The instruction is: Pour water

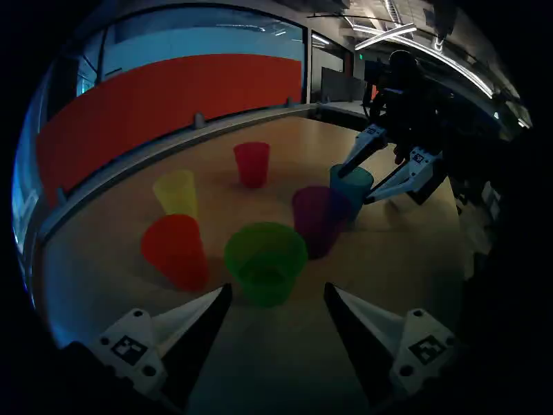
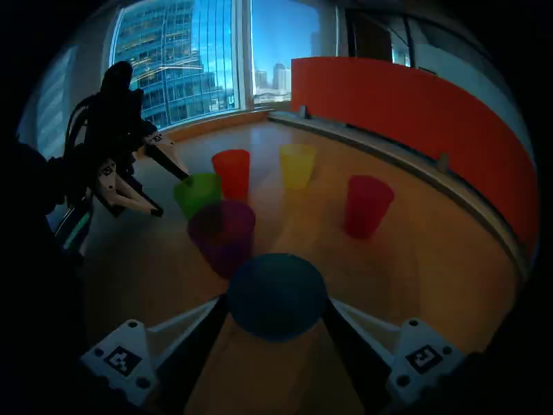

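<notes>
Alignment is what the coming move is hanging on. Your left tool [image 1: 276,289] is standing wide open and carrying nothing at the bottom of the left gripper view. The green cup [image 1: 266,261] is sitting upright on the counter [image 1: 387,263] just beyond its tips, centred on the gap, mouth facing up. The orange cup [image 1: 176,249] is standing close by on its left.

Up and to the right, the purple cup [image 1: 318,218] is sitting next. Right behind it the teal cup [image 1: 351,190] is standing, with your right tool [image 1: 352,187] straddling it at the right middle of the frame. In the right gripper view that teal cup is filling the gap at bottom centre, with a finger lying along each side. You are not able to tell from here whether both are pressing on it, nor whether any cup is holding water.

So your right hand is probably the one nearer to a pouring cup. The purple cup is lying straight ahead of it, just beyond, and the green one is sitting farther off toward the upper left.

Farthest away, the yellow cup [image 1: 176,192] and the red cup [image 1: 251,163] are standing well apart from each other, toward the orange wall panel [image 1: 173,97].
</notes>
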`<state>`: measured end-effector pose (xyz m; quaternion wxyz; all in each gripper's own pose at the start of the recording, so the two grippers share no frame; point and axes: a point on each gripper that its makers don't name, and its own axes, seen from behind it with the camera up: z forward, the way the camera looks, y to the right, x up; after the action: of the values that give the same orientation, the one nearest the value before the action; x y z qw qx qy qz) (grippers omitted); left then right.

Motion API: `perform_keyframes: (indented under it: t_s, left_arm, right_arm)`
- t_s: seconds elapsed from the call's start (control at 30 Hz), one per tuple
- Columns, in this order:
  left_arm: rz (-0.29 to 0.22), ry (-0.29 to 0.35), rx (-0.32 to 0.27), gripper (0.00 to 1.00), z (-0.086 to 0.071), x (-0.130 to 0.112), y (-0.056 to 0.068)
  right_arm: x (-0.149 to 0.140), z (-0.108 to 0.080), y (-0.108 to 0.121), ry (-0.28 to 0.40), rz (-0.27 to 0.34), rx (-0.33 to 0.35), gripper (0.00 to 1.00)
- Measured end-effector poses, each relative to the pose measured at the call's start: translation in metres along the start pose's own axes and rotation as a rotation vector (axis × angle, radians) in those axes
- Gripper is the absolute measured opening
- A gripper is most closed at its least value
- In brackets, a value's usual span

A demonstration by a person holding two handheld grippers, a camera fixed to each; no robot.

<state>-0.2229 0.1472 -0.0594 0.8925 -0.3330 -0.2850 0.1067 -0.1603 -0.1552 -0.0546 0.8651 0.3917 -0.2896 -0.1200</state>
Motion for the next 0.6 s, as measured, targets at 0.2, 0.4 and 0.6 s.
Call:
perform_keyframes:
  t_s: [0.2, 0.4, 0.6]
  left_arm:
    - [-0.013, 0.017, 0.031, 0.99, -0.012, 0.001, -0.004]
    - [-0.03, 0.037, 0.072, 0.99, -0.027, 0.0, -0.011]
    - [-0.042, 0.072, 0.121, 0.98, -0.038, 0.005, -0.02]
  right_arm:
    - [-0.004, -0.014, 0.0, 0.013, 0.014, -0.025, 1.0]
    - [-0.013, -0.032, 0.001, 0.031, 0.029, -0.061, 1.0]
    - [-0.007, -0.045, 0.004, 0.078, 0.051, -0.101, 1.0]
